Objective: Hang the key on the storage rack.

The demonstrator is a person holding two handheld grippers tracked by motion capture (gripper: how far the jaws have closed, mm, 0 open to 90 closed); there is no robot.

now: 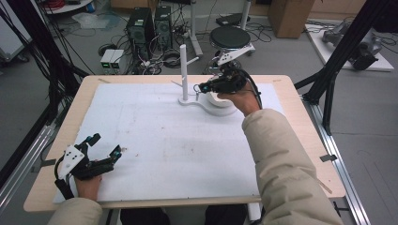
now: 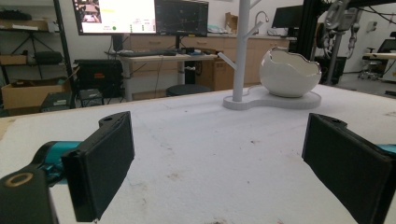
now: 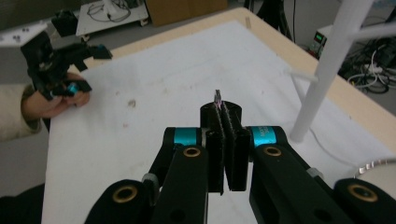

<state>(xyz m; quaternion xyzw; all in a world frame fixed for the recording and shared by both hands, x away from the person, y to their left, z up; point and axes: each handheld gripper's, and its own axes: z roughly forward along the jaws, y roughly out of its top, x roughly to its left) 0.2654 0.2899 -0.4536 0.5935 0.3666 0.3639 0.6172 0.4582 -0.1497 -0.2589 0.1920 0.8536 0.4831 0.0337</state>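
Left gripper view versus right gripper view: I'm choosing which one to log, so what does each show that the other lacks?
The left gripper view alone shows the white bowl from the side, the monitors and the left gripper with jaws wide apart. The right gripper view alone shows the right gripper shut on a thin object. Both show the white stand and the table.

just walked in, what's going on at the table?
A person holds a gripper in each hand. The right gripper is shut on a small thin item beside the white branched stand and its egg-shaped bowl. The left gripper rests open near the table's front edge, holding nothing.
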